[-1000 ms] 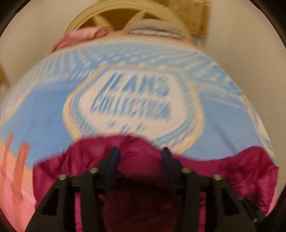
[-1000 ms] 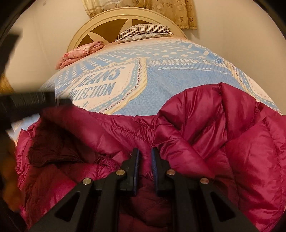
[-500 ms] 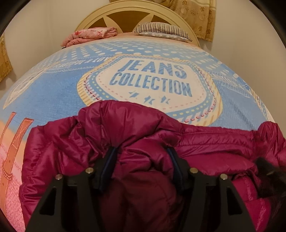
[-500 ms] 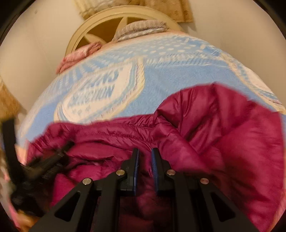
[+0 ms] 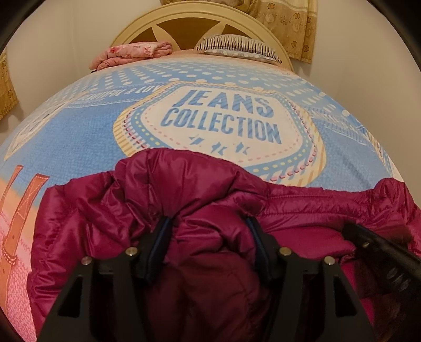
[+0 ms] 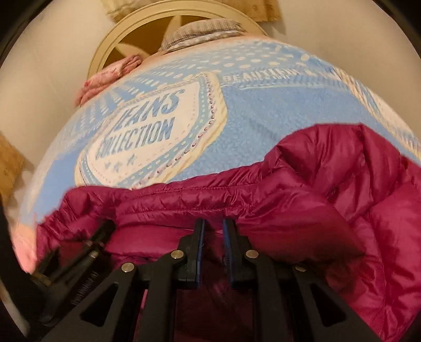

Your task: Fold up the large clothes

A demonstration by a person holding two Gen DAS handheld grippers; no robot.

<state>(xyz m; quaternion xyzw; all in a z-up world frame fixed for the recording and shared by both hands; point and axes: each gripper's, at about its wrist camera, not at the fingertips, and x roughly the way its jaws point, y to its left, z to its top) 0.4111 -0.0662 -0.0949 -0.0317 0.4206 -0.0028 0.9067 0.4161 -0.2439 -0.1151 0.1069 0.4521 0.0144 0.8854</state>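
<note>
A magenta puffer jacket (image 5: 184, 189) lies crumpled on the near part of the bed; it also fills the near half of the right wrist view (image 6: 329, 189). My left gripper (image 5: 208, 223) holds a thick bunch of its fabric between wide-set fingers. My right gripper (image 6: 212, 223) has its fingers nearly together, pinching the jacket's stitched edge. The right gripper shows at the lower right of the left wrist view (image 5: 381, 252), and the left gripper at the lower left of the right wrist view (image 6: 79, 250).
The bed carries a blue "JEANS COLLECTION" blanket (image 5: 79, 126). At its far end are a folded pink cloth (image 5: 131, 54), a striped pillow (image 5: 236, 46) and a cream headboard (image 5: 147, 21). White walls flank the bed, with curtains (image 5: 292, 23) behind.
Both grippers kept their hold on the jacket. The jacket's edge has stretched out between them, and the right gripper has swung so that the left gripper now shows closer at its lower left.
</note>
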